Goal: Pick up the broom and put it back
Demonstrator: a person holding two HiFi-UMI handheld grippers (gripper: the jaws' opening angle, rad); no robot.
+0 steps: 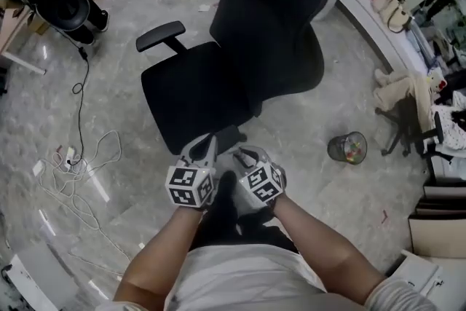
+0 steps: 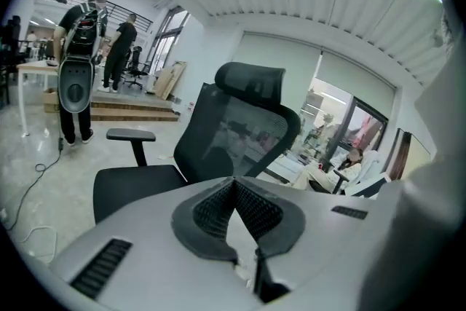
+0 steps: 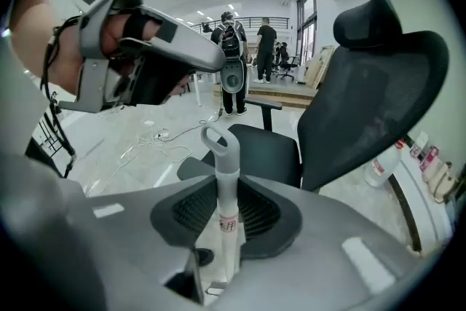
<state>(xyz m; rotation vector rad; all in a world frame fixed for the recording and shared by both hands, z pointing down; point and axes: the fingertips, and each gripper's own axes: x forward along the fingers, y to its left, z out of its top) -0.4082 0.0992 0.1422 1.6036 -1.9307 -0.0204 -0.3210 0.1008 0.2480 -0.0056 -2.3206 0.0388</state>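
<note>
Broom handle (image 3: 221, 156) clamped in fingers (image 3: 260, 212) of right gripper (image 3: 226, 193); fingers (image 2: 256, 212) of left gripper (image 2: 234, 187) together

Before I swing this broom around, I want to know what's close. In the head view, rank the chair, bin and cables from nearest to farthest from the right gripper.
1. Chair: straight ahead, its seat edge just past the gripper.
2. Bin: on the floor to the right.
3. Cables: on the floor, far left.
</note>
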